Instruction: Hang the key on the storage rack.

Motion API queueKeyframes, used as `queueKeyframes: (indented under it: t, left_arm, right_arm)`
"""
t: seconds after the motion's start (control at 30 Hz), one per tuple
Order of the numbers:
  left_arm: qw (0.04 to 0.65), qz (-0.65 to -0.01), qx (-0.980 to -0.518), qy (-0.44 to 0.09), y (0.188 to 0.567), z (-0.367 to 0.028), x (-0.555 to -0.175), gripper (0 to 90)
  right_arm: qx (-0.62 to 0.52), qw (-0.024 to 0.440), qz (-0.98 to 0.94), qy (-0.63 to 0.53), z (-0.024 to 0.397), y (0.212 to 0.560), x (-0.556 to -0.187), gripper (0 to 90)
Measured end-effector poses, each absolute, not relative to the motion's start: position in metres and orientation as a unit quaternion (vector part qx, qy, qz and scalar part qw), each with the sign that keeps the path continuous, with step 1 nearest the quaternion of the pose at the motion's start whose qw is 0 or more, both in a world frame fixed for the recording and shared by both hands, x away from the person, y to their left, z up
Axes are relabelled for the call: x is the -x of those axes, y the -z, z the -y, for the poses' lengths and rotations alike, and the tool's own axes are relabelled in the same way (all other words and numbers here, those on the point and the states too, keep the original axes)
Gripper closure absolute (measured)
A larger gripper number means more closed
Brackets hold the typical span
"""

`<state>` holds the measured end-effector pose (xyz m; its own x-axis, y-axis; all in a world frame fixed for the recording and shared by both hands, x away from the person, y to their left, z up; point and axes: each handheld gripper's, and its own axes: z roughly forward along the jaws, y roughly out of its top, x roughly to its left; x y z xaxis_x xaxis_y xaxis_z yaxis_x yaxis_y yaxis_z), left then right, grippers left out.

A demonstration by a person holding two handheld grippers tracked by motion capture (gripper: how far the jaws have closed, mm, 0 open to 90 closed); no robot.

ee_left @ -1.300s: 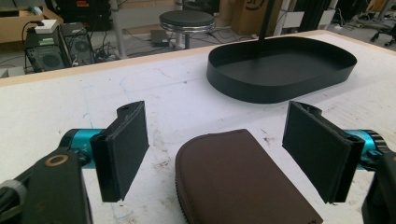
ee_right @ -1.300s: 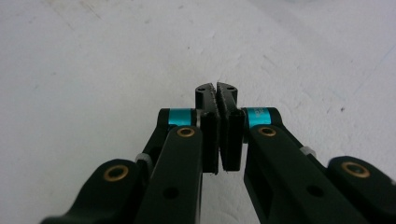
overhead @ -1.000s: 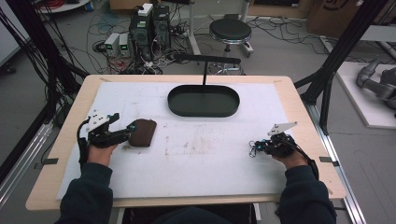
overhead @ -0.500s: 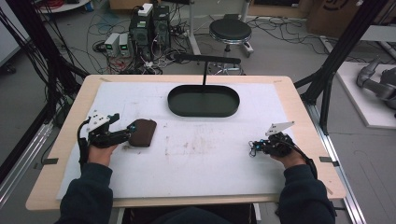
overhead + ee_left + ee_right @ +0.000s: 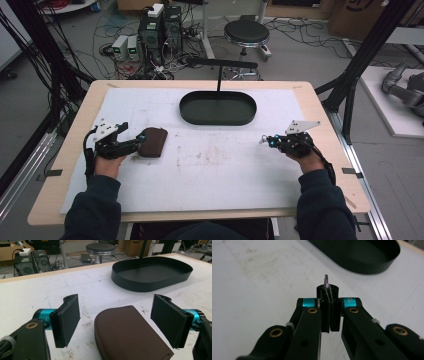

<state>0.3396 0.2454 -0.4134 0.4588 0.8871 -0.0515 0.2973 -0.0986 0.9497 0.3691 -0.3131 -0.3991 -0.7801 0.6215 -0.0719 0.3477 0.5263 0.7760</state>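
My left gripper (image 5: 116, 322) is spread wide around the brown pouch (image 5: 130, 333), pads not touching it, near the desk's (image 5: 320, 107) left edge. Right gripper (image 5: 329, 302) pressed together near the right edge. Black tray (image 5: 218, 108) at far edge centre.

Desk (image 5: 320, 107): pale wood edge, topped by a white mat (image 5: 225, 170) with faint brownish smudges near its middle. Tray (image 5: 218, 108) at the mat's far side: matte black all over, plain. Pouch (image 5: 153, 142), left of the tray and nearer the person: dark brown, smooth, tonal stitched seam along its edge. Left claw (image 5: 120, 321): black pads, teal collars, brass-coloured pivot ring. Right claw (image 5: 329, 312): black links, teal bands, brass pivots, thin greyish sliver between the pads. Grey plates atop both. Sleeves (image 5: 320, 207) dark navy.
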Motion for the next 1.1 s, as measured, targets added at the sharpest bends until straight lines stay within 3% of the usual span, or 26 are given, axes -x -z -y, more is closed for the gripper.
queueKeyframes:
  t: [0.67, 1.1]
  left_arm:
    - [0.514, -0.438, -0.681, -0.285, 0.415, -0.247, -0.34, 23.2]
    - [0.512, -0.441, -0.68, -0.286, 0.416, -0.248, -0.339, 23.4]
  right_arm:
    - [-0.273, 0.217, -0.801, -0.486, 0.287, 0.327, -0.494, 90.0]
    - [-0.28, 0.229, -0.783, -0.506, 0.274, 0.315, -0.531, 90.0]
